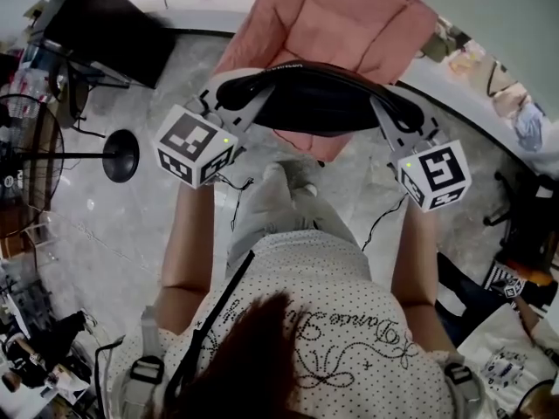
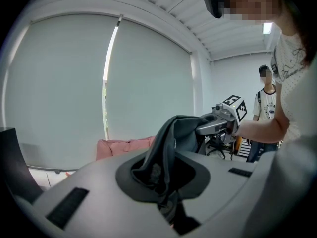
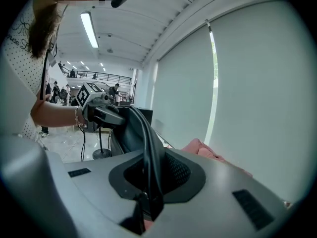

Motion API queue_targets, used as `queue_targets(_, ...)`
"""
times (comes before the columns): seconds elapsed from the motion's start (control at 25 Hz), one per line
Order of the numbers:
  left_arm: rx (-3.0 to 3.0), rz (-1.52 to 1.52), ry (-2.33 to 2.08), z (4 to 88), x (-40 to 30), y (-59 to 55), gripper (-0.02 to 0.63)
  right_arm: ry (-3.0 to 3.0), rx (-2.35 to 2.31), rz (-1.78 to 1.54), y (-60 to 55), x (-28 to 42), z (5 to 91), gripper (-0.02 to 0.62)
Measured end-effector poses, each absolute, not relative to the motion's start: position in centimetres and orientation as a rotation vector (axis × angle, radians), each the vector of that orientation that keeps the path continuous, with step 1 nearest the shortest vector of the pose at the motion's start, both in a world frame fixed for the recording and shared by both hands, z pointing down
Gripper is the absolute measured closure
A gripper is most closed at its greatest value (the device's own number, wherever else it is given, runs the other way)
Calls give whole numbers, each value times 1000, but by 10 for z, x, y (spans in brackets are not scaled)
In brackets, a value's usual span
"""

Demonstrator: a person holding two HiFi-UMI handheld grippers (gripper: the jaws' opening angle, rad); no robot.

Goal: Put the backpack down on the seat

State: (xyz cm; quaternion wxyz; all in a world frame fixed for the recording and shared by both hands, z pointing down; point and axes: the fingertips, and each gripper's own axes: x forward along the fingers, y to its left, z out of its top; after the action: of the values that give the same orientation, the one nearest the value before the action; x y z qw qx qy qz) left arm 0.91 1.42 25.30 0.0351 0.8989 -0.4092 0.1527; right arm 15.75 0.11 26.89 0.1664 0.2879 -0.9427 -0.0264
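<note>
Two near-closed grips, left tongs and right tongs pinching black backpack

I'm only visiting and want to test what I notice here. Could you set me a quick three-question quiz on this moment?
1. True or false: only the left gripper is shut on the black backpack.
2. Multiple choice: the seat beyond the backpack is A) pink, B) blue, C) green.
3. Fill in: the right gripper is clamped on the ____.
Key: 1 false, both grippers hold it; 2 A; 3 backpack.
</note>
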Motion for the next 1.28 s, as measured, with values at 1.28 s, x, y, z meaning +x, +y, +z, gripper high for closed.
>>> queue_targets(1.28,2866,436,-898,286,-123,-248,575,-2516,1122,110,-221,25,295,540)
